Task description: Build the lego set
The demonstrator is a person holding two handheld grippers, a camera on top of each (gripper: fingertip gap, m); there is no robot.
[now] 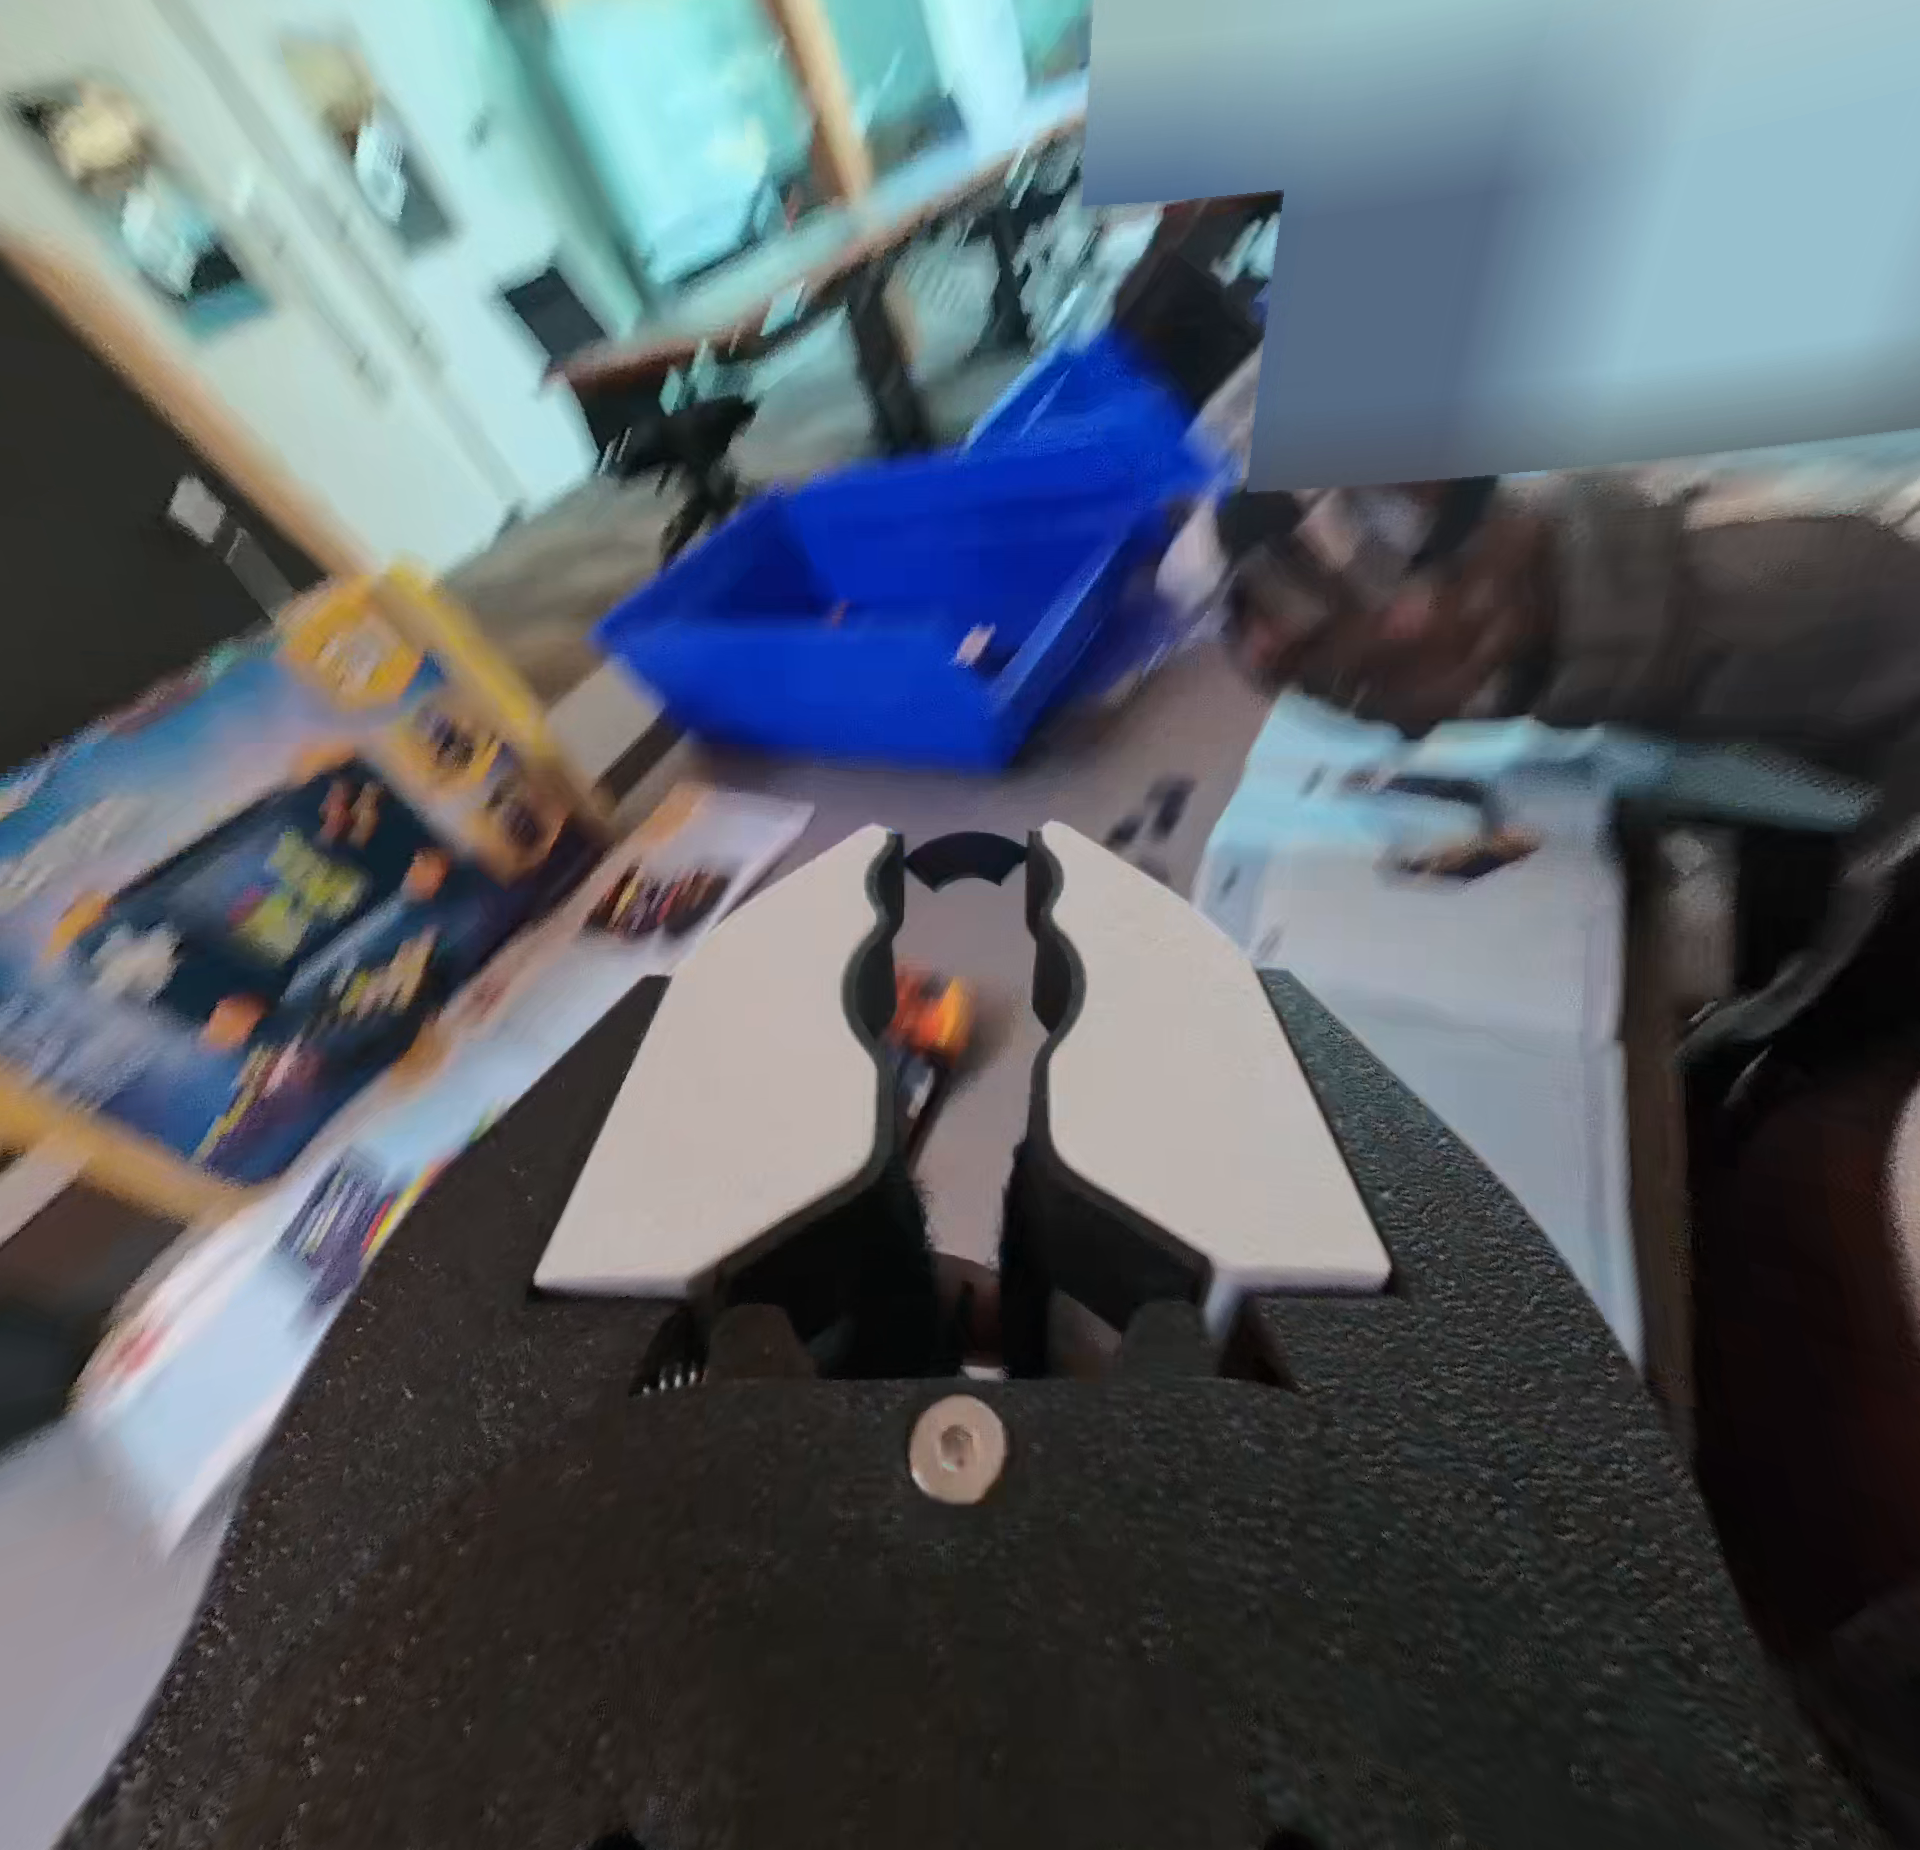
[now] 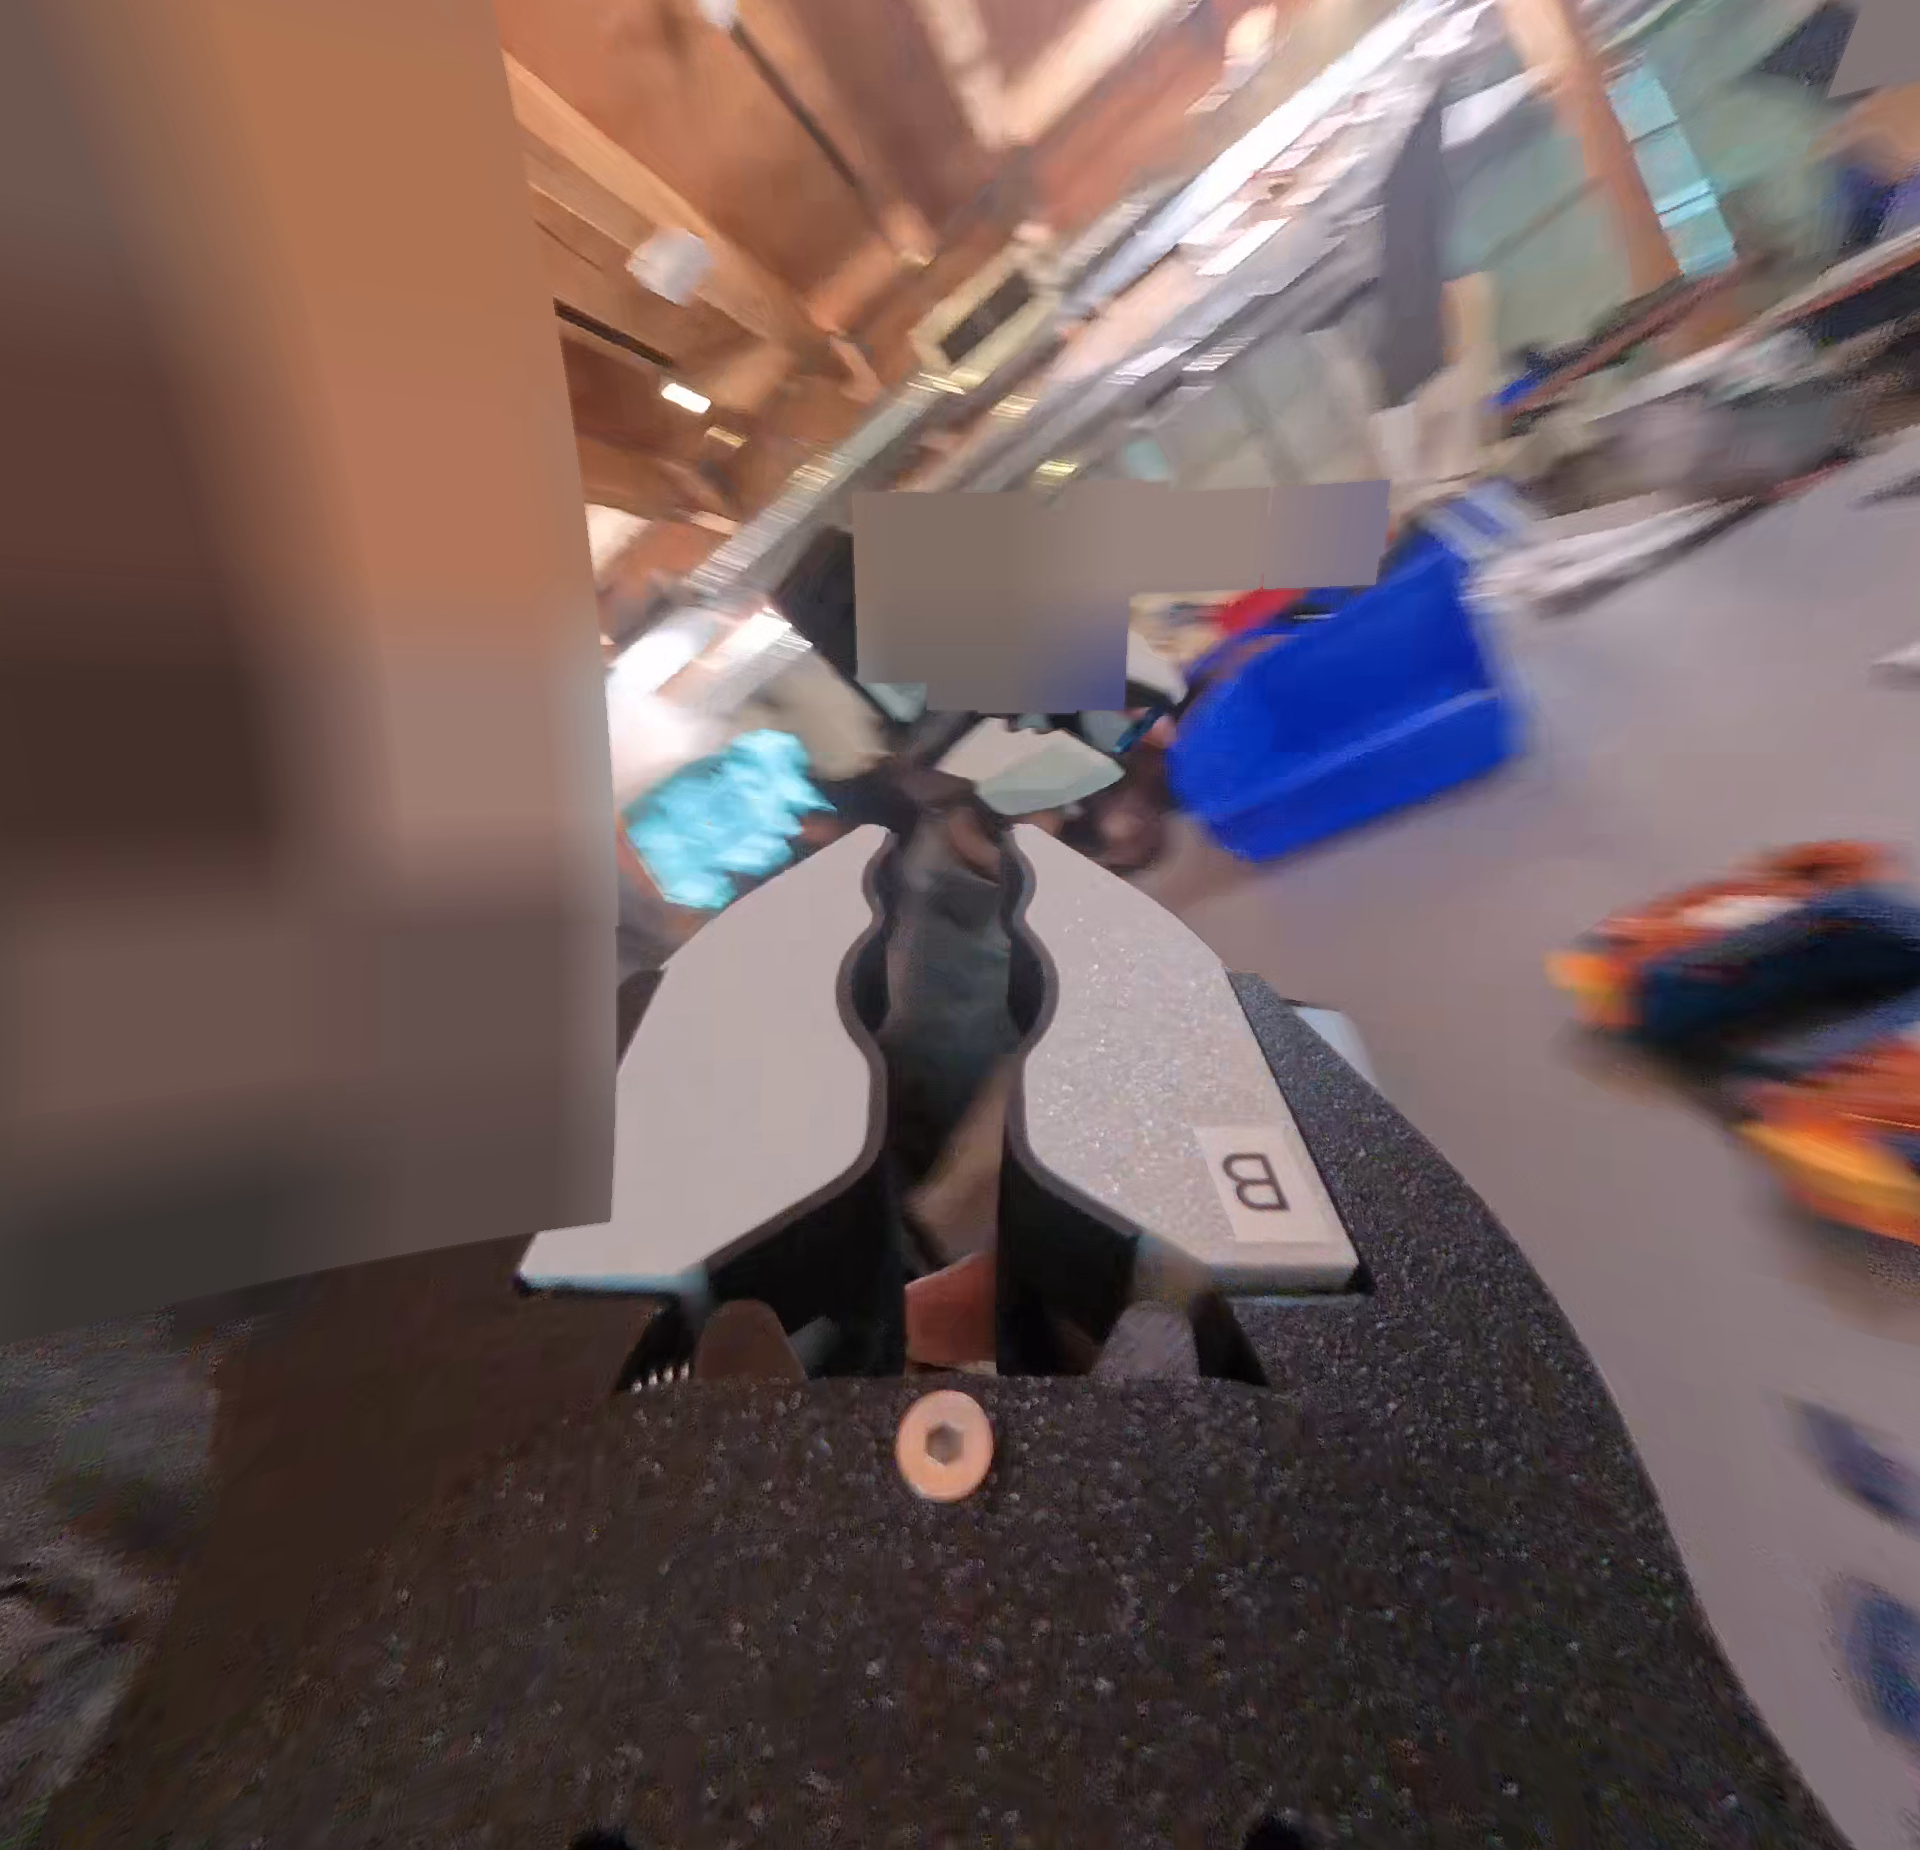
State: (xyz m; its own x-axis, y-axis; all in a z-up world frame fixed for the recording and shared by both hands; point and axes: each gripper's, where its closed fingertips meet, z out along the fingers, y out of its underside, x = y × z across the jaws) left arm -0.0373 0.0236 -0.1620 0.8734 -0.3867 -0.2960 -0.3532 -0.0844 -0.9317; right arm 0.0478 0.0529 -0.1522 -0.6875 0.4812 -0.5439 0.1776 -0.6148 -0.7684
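My left gripper (image 1: 964, 850) is shut on a small dark curved piece (image 1: 961, 858) held between its white fingertips, above the grey table (image 1: 1091, 792). Through the gap below the tips, an orange and dark blue lego model (image 1: 930, 1011) lies on the table. In the right wrist view the same model (image 2: 1766, 1031) lies blurred at the right. My right gripper (image 2: 951, 850) is raised and tilted, its jaws a narrow gap apart with nothing seen between them.
A blue bin (image 1: 914, 605) stands at the back of the table and also shows in the right wrist view (image 2: 1351, 720). The lego box (image 1: 260, 917) stands at the left with booklets (image 1: 675, 886) beside it. White sheets (image 1: 1403, 948) lie at the right. A person's sleeve (image 1: 1714, 605) reaches in. Tip to tip, the grippers are about 10 cm apart.
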